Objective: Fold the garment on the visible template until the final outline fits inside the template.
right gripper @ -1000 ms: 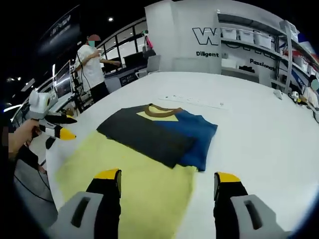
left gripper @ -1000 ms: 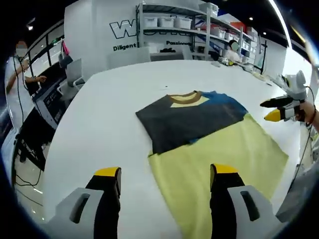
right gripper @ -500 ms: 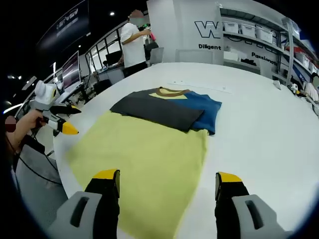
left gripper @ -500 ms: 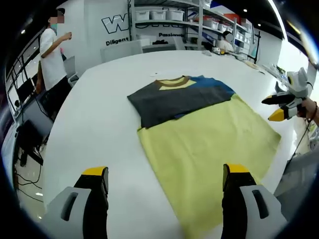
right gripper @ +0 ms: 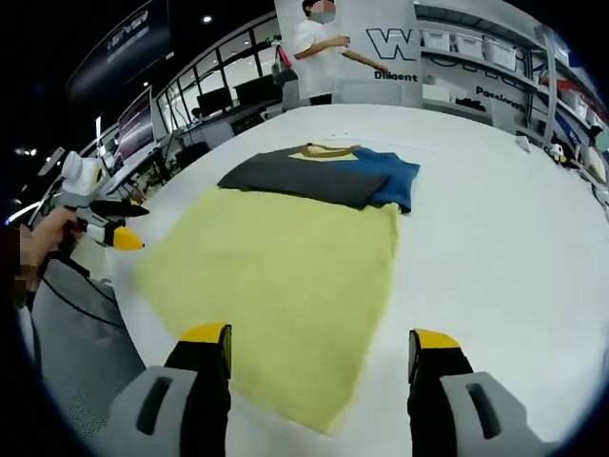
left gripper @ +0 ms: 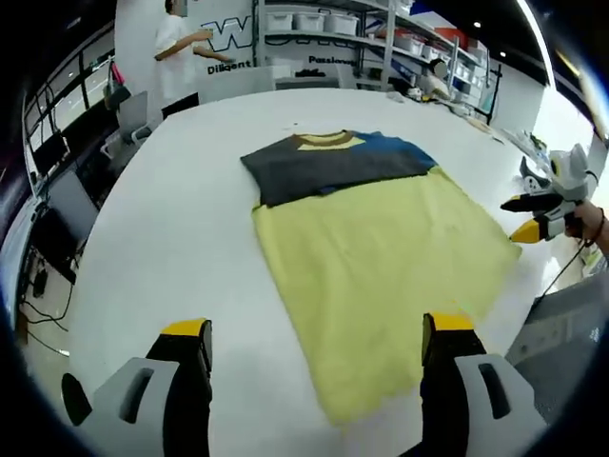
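Two views look down along spread jaws onto a white bench [left gripper: 181, 219] [right gripper: 495, 219]. In the left gripper view, the left hand-held gripper [left gripper: 316, 333] rises from the bottom edge, its yellow-tipped jaws wide apart and holding nothing. Between and above them lies the garment [left gripper: 371, 248], flat on the bench in the middle of the frame: a broad yellow body nearest the camera, and at its far end, upper centre, dark grey and blue panels folded across it with a tan collar showing. The yellow hem reaches down to just between the jaws.

At the right edge of this view, the right hand-held gripper [left gripper: 526, 217] comes in, held by a hand [left gripper: 592, 225], its jaws parted and clear of the cloth, just beside the garment's right side.

In the right gripper view, the right hand-held gripper [right gripper: 319, 338] also stands spread and empty at the bottom. The garment [right gripper: 285, 267] fills the centre, with its grey and blue end at upper centre. At the left edge, the left hand-held gripper [right gripper: 121, 224] shows with jaws apart, held by a hand [right gripper: 43, 243] near the bench's rim.

A person [left gripper: 181, 52] [right gripper: 324, 52] in a white top stands beyond the far end of the bench, with shelves [left gripper: 381, 29] behind.
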